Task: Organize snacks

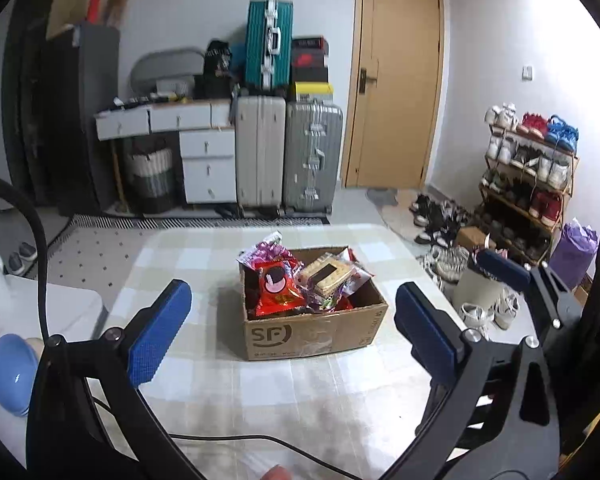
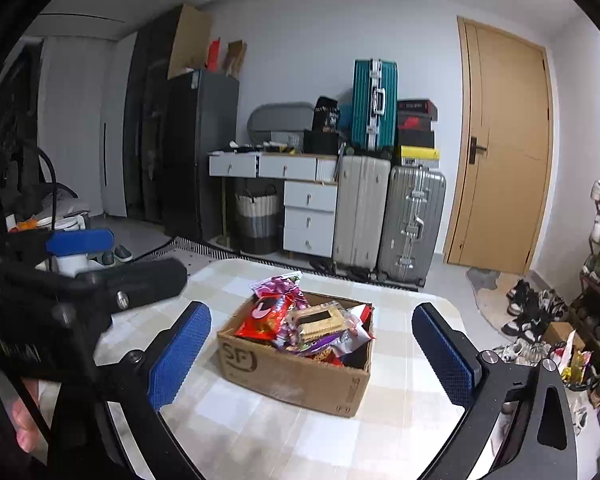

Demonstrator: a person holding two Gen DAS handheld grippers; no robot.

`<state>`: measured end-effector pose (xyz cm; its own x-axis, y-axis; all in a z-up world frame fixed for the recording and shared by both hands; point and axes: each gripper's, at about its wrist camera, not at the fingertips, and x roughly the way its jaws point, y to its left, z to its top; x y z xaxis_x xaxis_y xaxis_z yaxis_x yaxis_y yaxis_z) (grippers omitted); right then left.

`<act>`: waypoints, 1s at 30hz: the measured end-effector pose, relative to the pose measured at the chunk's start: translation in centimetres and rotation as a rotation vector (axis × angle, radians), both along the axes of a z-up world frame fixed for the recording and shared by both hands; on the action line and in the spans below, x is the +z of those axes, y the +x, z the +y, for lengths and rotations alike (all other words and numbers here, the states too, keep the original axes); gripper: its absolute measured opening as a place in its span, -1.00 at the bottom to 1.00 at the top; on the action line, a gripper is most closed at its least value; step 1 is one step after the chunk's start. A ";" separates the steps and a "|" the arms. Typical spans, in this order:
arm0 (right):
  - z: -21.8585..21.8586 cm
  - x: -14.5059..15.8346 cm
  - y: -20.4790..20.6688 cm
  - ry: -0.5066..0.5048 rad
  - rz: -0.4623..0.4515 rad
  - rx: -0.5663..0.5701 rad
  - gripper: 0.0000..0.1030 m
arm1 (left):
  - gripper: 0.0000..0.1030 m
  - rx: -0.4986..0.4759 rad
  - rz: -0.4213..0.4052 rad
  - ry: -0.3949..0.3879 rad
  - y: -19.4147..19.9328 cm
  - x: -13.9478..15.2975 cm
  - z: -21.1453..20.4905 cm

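Two grippers are hanging wide open over the table, holding nothing.
Snack packets [image 1: 296,284] are sitting piled in the cardboard box [image 1: 312,332] on the checked table [image 1: 260,392], between the left gripper [image 1: 294,332] and right gripper [image 2: 312,354] fingers; suitcases [image 2: 388,216] are standing behind.

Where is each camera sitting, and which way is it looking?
Left wrist view: sits on the left gripper, looking forward over the checked table at the cardboard snack box; its open blue fingers show, and the right gripper pokes in.
Right wrist view: sits on the right gripper, facing the same box; the left gripper shows alongside.
Both share the box, table, suitcases and door.
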<state>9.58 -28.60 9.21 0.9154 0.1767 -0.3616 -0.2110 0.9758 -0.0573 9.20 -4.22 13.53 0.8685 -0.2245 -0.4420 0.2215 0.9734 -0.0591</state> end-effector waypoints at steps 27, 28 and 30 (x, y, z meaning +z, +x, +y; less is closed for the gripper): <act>1.7 -5.6 -15.3 0.095 -0.093 0.039 0.99 | 0.98 0.108 -0.133 -0.042 -15.5 -7.6 5.7; 1.7 -5.8 -15.3 0.094 -0.094 0.039 0.99 | 0.98 0.116 -0.130 -0.057 -15.2 -7.9 6.1; 1.8 -6.3 -15.1 0.080 -0.105 0.041 0.99 | 0.98 0.131 -0.147 -0.089 -15.0 -8.3 6.7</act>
<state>-5.56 -26.80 2.91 0.9388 0.2397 -0.2474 -0.2482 0.9687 -0.0031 -5.82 2.52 5.22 0.9464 -0.1379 -0.2919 0.1060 0.9868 -0.1227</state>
